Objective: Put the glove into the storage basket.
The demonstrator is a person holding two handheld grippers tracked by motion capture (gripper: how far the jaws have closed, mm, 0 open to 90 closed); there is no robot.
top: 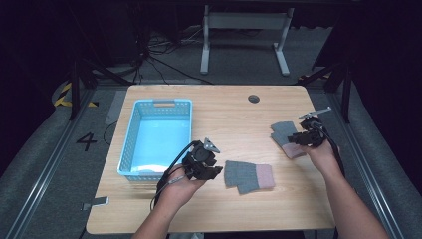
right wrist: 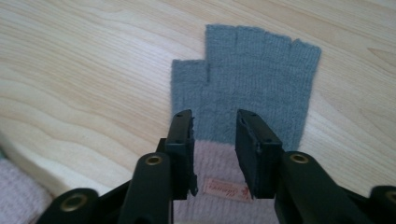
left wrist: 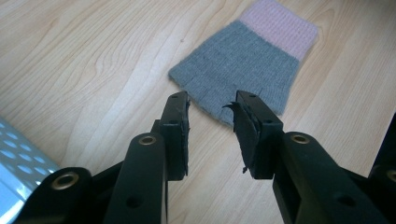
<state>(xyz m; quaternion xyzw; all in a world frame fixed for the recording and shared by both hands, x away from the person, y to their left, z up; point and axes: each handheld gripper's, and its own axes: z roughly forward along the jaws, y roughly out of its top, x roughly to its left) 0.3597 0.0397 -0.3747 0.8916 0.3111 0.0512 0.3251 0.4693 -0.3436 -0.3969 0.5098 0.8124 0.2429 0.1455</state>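
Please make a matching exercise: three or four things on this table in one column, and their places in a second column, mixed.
1. blue plastic basket
2. grey knitted fingerless glove with pink cuff, near the left claw
3. second grey and pink glove
4. dark round hole in the wooden table

a. right side, under the right claw
b. far edge
c. left side
d. front middle

Pairs: 1-c, 2-d, 3-a, 4-b

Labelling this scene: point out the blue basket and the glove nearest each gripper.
blue basket point(top: 130, 130): high view, left wall.
near glove point(left wrist: 243, 60): left gripper view, grey palm.
far glove point(right wrist: 261, 74): right gripper view, grey palm.
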